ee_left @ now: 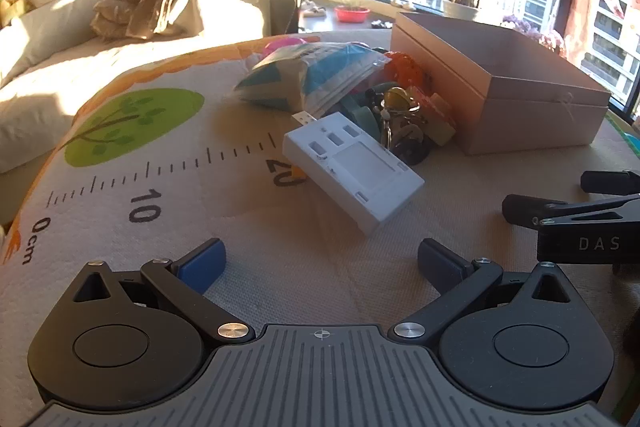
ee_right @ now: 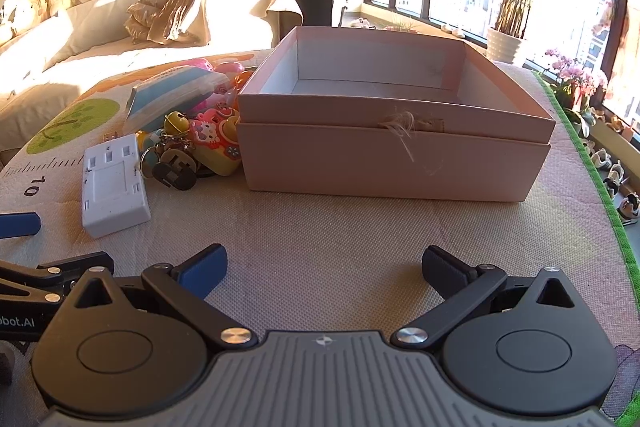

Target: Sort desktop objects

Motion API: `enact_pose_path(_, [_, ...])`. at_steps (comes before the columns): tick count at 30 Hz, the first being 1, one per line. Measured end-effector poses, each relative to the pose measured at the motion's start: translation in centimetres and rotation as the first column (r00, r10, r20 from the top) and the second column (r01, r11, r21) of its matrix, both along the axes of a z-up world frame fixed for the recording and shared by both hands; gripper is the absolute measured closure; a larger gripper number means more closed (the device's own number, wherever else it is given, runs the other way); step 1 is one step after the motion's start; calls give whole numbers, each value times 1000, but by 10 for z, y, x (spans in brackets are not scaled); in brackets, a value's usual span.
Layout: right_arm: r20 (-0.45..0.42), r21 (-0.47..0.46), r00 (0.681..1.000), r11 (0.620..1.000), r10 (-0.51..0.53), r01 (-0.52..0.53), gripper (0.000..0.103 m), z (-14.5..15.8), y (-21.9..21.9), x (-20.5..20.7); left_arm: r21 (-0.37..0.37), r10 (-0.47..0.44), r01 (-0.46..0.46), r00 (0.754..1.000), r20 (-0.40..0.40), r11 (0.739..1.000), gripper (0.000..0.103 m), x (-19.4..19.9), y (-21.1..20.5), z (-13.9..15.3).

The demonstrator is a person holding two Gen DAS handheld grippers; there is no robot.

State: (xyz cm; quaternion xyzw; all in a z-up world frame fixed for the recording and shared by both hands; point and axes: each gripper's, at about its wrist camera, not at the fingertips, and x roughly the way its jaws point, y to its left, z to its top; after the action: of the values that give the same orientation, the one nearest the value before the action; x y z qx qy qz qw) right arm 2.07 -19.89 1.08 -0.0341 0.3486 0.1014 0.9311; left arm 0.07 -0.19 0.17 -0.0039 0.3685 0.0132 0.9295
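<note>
Clutter [ee_right: 188,131] is heaped at centre left beside the empty box [ee_right: 394,147], ready for sorting; left gripper [ee_left: 320,263] and right gripper [ee_right: 324,267] are spread wide, nothing held.

Bare woven mat [ee_right: 320,227] lies ahead of both wide-spread grippers. A white plastic block [ee_left: 352,171], cluttered toy pile [ee_right: 200,135] and open pink cardboard box [ee_right: 394,131] block beyond.
</note>
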Motion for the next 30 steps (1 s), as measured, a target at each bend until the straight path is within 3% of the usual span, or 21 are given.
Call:
enact_pose_path(6, [-48,-17,999,1000,-1,0,0,6,0,-1,-9,-10,10,1000,-14,1000,0,1,2,0])
enact_pose_path(23, [-41,-9,998,999,36,-36,0,7,-7,-17,-11,-46,45,998,-35,999,0,3,3,2])
enact_pose_path(27, [-35,-14,999,999,41,-41,0,6,-5,-17,-61,-74,71,996,-41,996,0,10,6,11])
enact_pose_path(30, [-28,-15,999,999,42,-42,0,6,-4,-18,-57,-101,99,995,-28,993,0,21,-2,18])
